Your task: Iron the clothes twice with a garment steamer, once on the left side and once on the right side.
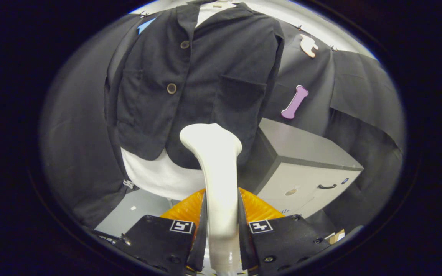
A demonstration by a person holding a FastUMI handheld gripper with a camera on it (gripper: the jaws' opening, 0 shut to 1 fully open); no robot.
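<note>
A black buttoned jacket (202, 80) hangs on a white dress form (159, 176), straight ahead of me. A white garment steamer (215, 161) stands upright between my fingers, its broad head against or just in front of the jacket's lower hem, right of the button line. My gripper (221, 226) is shut on the steamer's handle, with both fingers pressing its sides. The steamer's base is hidden below the fingers.
A grey cabinet (309, 168) with a drawer handle stands just right of the dress form, close to the steamer. Black cloth walls hang behind and on both sides. A grey floor patch (132, 209) shows below the form on the left.
</note>
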